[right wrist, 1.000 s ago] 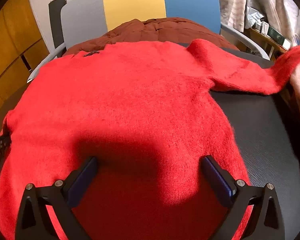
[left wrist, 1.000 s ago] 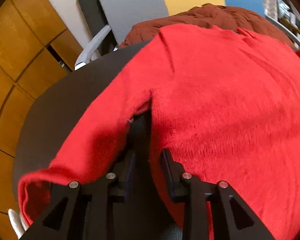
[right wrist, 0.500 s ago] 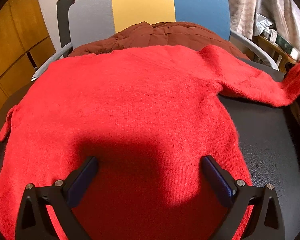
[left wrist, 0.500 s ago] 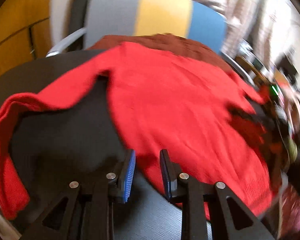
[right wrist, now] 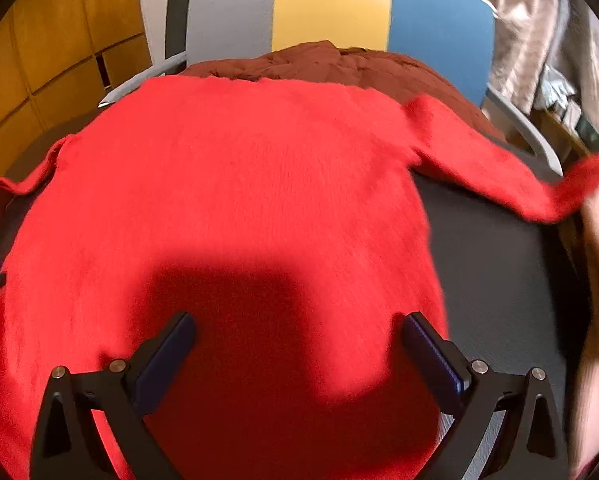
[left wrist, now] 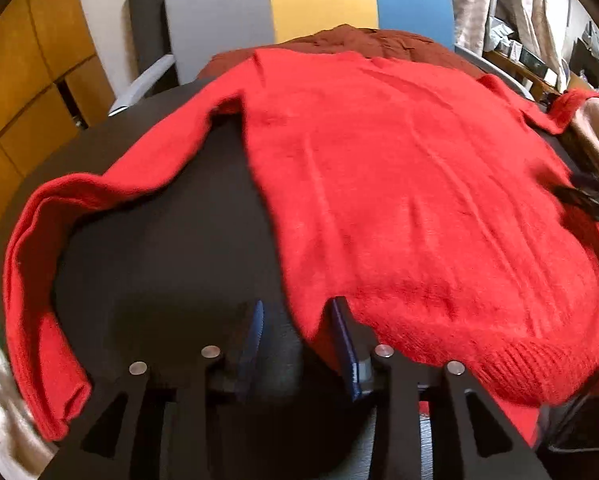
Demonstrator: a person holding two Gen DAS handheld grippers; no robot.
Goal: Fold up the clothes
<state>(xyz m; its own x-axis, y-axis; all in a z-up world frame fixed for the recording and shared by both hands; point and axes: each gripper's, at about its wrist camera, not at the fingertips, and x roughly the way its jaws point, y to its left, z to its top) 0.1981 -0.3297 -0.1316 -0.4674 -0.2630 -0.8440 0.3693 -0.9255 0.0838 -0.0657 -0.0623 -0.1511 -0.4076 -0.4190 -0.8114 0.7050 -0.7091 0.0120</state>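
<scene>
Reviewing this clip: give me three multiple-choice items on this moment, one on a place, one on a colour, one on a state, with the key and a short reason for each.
1. Where does the red sweater lie?
A. spread on the dark table
B. hung over the chair back
C. on the floor

2. Which colours, left to right, make up the chair back behind the table?
A. green, white, black
B. grey, yellow, blue
C. red, orange, brown

3. How does the right gripper stand?
A. shut on a sleeve
B. shut on the hem
C. open above the sweater's body

Key: 1 A, the body lies flat on the dark top with sleeves trailing outward; 2 B, three vertical panels show in both views; 3 C, the fingers stand wide apart and clamp nothing.
</scene>
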